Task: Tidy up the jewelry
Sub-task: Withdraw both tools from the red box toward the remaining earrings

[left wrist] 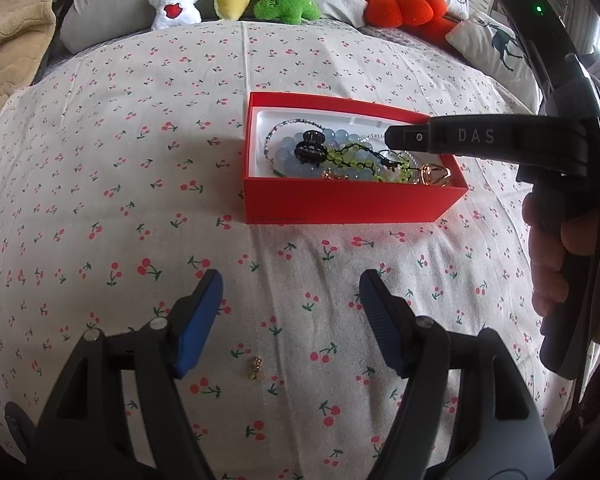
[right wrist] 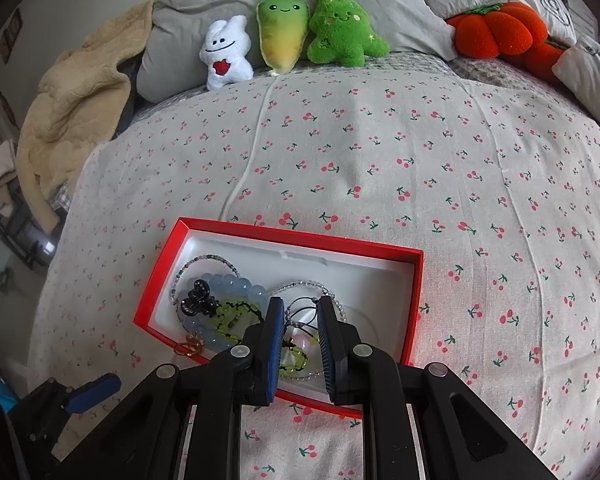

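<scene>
A red box [left wrist: 352, 200] with a white lining sits on the cherry-print sheet and holds blue beads [left wrist: 300, 164], a green beaded cord, a black hair claw [left wrist: 310, 147] and a gold ring [left wrist: 434, 176]. A small gold earring [left wrist: 256, 367] lies on the sheet between the fingers of my left gripper [left wrist: 290, 292], which is open and empty above it. My right gripper [right wrist: 299, 312] hovers over the box [right wrist: 220, 226], jaws partly open, with the green beads [right wrist: 228, 314] and thin chains below it; nothing is clamped. It also shows in the left wrist view [left wrist: 392, 136].
Plush toys line the far edge: a white one [right wrist: 226, 54], a green-yellow one [right wrist: 282, 36], a green tree [right wrist: 342, 28] and orange pumpkins [right wrist: 500, 30]. A beige blanket [right wrist: 76, 108] lies at the far left. Grey pillows sit behind the toys.
</scene>
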### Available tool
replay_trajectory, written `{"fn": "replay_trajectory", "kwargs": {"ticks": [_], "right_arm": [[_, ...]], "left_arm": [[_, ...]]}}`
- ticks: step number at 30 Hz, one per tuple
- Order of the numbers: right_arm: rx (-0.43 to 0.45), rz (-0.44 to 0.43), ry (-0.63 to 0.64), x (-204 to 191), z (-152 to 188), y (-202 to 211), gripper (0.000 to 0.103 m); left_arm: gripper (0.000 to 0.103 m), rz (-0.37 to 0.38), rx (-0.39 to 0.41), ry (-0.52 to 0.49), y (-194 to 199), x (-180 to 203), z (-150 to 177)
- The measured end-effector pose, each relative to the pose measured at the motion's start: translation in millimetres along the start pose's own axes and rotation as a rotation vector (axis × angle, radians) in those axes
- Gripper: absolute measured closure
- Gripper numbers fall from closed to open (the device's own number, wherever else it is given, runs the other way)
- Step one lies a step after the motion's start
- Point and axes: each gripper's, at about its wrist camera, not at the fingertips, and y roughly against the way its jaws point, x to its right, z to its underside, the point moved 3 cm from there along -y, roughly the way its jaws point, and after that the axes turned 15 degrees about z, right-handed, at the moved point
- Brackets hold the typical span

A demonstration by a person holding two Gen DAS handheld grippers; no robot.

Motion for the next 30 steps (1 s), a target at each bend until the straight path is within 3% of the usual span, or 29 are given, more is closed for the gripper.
{"fn": "replay_trajectory", "kwargs": {"ticks": [2, 5, 6, 7, 9, 20, 22, 30], "right_arm": [[-0.002, 0.003, -0.001, 2, 1, 3, 0.084], [-0.002, 0.009, 0.006, 4, 3, 10, 0.075], [0.002, 0.005, 0.005, 6, 4, 14, 0.064], [0.011, 0.0, 0.003, 7, 5, 19, 0.044], [0.044, -0.004, 0.002, 10, 7, 32, 0.031], [0.074, 0.016, 0.082, 20, 48, 76, 0.029], [0.081, 0.024, 0.107, 21, 59, 81, 0.024], [0.054, 0.017, 0.197, 20, 114, 92, 0.021]], "left_arm": [[0.023, -0.002, -0.007, -0.009, 2, 1, 1], [0.021, -0.023, -0.009, -0.026, 6, 4, 4], [0.021, -0.028, -0.013, -0.03, 8, 5, 5], [0.021, -0.033, -0.016, -0.033, 9, 5, 6], [0.021, -0.04, -0.023, -0.04, 12, 7, 9], [0.01, -0.084, -0.038, -0.056, 32, 9, 38], [0.01, -0.092, -0.041, -0.055, 35, 8, 46], [0.008, -0.117, -0.048, -0.06, 42, 3, 77]]}}
